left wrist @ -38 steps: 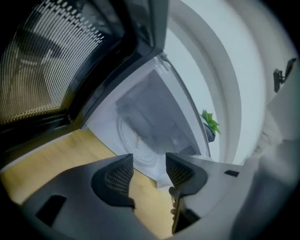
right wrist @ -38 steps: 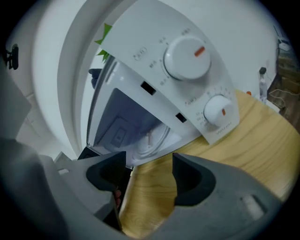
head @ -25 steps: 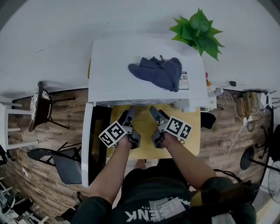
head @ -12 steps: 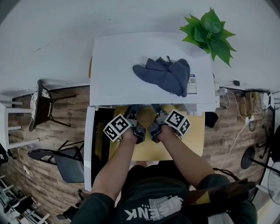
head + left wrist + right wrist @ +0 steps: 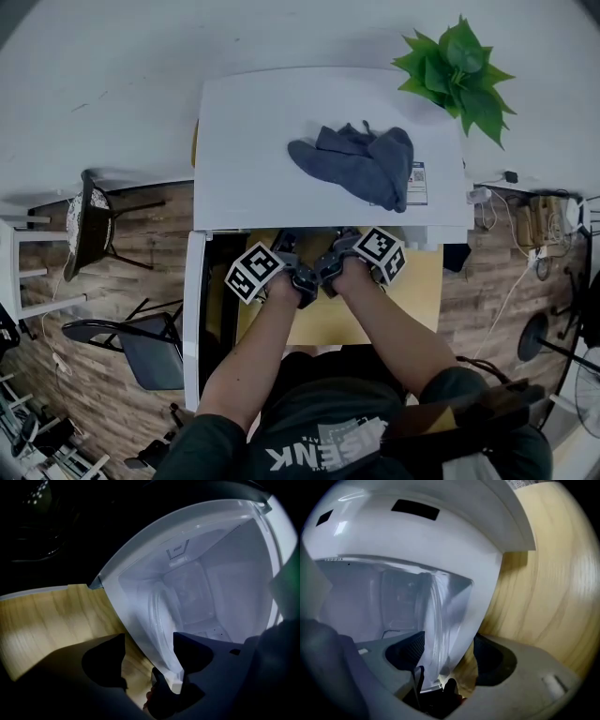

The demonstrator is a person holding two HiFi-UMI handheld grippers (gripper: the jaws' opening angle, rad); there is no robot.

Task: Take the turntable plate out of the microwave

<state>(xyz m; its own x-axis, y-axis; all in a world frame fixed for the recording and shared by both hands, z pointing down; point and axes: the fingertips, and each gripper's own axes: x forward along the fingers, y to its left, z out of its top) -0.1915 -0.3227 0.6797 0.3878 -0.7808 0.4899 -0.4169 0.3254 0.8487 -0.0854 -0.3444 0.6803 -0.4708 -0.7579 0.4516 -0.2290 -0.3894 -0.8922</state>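
Observation:
The glass turntable plate lies inside the white microwave, seen as a clear ring on the cavity floor. In the right gripper view the plate shows edge-on, running down toward the gap between the jaws. My left gripper is at the cavity's mouth. Its jaws have just been opening and stand wide, with only the microwave's front rim showing between them. My right gripper stands open too, its pads apart either side of the plate's edge and the rim. In the head view both grippers, left and right, reach under the microwave's top, fingertips hidden.
The microwave door hangs open at the left. A blue cloth lies on the microwave's top. The microwave stands on a wooden table. A green plant is at the back right, and a chair at the left.
Both grippers have moved forward to the microwave's opening and closer together. Their marker cubes now sit right at the front edge.

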